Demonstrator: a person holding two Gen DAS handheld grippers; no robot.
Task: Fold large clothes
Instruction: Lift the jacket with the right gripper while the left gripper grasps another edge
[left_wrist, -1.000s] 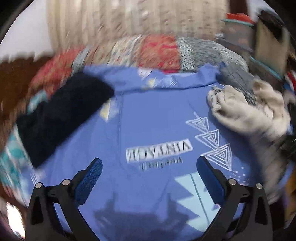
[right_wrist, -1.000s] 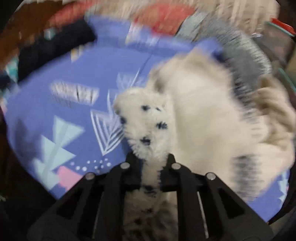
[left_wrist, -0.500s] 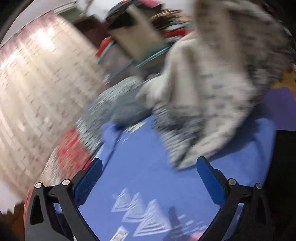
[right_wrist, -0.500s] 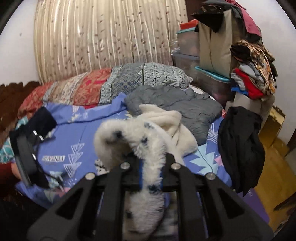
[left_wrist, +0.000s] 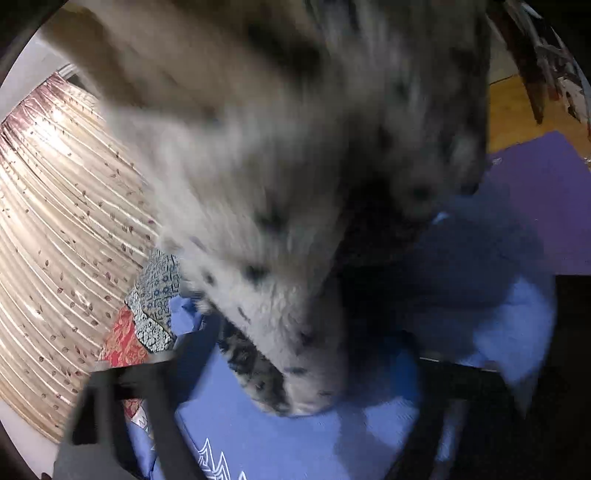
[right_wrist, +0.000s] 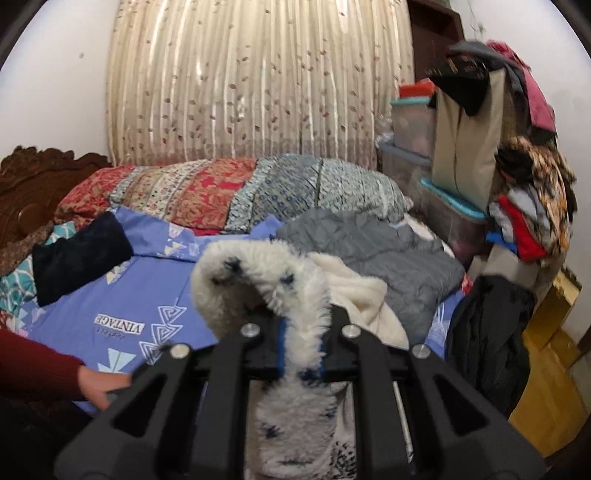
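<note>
Right wrist view, L to R. Far left of the right hand-held gripper (right_wrist: 301, 345): carved dark wood headboard (right_wrist: 33, 181), a maroon-sleeved arm, its hand (right_wrist: 98, 386) low at the bed's near edge. Blue bedsheet (right_wrist: 110, 299), smooth cotton w/ pale triangle prints and "VINTAGE" lettering, spreads ahead-left. On it, a dark navy plush garment (right_wrist: 74, 256), roughly rectangular, lies well left of the gripper. Behind: long patchwork pillow (right_wrist: 229, 192), red paisley + grey-blue print, then pleated cream curtain (right_wrist: 255, 81) w/ small leaf motifs. Ahead-right: crumpled grey quilted blanket (right_wrist: 373, 251). Further right: clear plastic storage bins (right_wrist: 439, 206) w/ teal lids, stacked, a beige bag and a heap of mixed clothes on top; black garment (right_wrist: 491, 339) hangs at the bed's right corner, wood floor below it.

Task item: white fluffy fleece garment (right_wrist: 266, 291) w/ dark spots, shaggy pile, cream sherpa lining showing just right of it. Right gripper is clamped on a fold of it; the fabric arches up above the fingers and hangs down below them.

Left wrist view, heavily blurred: same fleece garment (left_wrist: 280, 177) fills most of the frame, right in front of and above the left hand-held gripper (left_wrist: 291, 384), blocking the view ahead. Its fingers look spread wide, fleece hanging btwn them; contact not discernible. Curtain (left_wrist: 62, 236) to its left, sheet (left_wrist: 280, 443) below.
</note>
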